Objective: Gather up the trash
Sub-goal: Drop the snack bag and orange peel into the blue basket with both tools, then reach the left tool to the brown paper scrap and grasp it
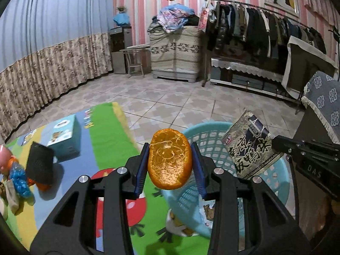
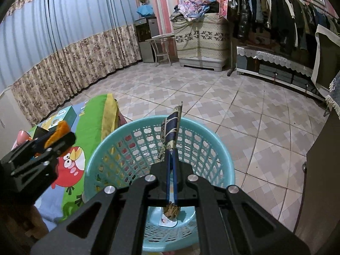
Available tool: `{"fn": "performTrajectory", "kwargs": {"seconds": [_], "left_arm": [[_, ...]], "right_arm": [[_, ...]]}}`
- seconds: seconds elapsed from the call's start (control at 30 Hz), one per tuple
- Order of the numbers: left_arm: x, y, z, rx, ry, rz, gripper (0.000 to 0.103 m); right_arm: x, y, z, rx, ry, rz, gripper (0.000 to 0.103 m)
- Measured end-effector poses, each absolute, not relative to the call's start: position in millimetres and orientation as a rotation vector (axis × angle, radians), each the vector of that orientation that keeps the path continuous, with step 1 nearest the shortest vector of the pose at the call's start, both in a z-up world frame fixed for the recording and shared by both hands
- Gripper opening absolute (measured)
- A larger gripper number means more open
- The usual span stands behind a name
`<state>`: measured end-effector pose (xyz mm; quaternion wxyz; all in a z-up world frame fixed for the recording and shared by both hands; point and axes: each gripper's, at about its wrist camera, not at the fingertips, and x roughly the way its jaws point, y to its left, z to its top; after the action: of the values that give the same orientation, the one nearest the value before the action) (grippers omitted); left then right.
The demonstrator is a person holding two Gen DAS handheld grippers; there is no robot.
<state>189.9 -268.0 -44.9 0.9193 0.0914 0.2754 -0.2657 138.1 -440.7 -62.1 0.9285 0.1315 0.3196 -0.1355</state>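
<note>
My left gripper [image 1: 170, 163] is shut on an orange peel [image 1: 169, 159], held above the near rim of a light blue plastic basket [image 1: 276, 176]. My right gripper [image 2: 172, 170] is shut on a flat snack wrapper [image 2: 171, 127], held edge-on over the basket [image 2: 223, 165]. In the left wrist view the wrapper [image 1: 248, 146] shows its printed face above the basket, with the right gripper's body behind it at the right. In the right wrist view the left gripper [image 2: 53, 140] with the peel [image 2: 58, 132] is at the left. Some trash [image 2: 170, 218] lies on the basket floor.
A colourful cartoon mat [image 1: 110, 136] covers the surface at the left, with a blue box [image 1: 63, 136], a black object [image 1: 40, 163] and toys [image 1: 17, 178] on it. The tiled floor [image 2: 212, 97] lies beyond. A clothes rack [image 1: 265, 25] and a covered cabinet [image 1: 176, 53] stand at the far wall.
</note>
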Motion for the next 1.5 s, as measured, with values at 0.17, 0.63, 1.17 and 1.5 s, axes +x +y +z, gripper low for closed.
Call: {"fn": "performTrajectory", "kwargs": {"seconds": [0.17, 0.63, 1.17, 1.5], "left_arm": [[192.8, -289.7, -51.9, 0.197, 0.58, -0.574, 0.038], [208.6, -268.6, -47.9, 0.165, 0.564, -0.474, 0.085], [202.1, -164.5, -19.9, 0.1, 0.51, -0.321, 0.097], [196.0, -103.9, -15.4, 0.08, 0.5, -0.25, 0.097]], "right_arm": [[134.3, -450.4, -66.0, 0.295, 0.655, -0.292, 0.002], [135.0, -453.4, -67.1, 0.298, 0.655, -0.298, 0.002], [160.9, -419.1, -70.9, 0.234, 0.718, -0.302, 0.054], [157.7, -407.6, -63.5, 0.208, 0.672, -0.38, 0.093]]}}
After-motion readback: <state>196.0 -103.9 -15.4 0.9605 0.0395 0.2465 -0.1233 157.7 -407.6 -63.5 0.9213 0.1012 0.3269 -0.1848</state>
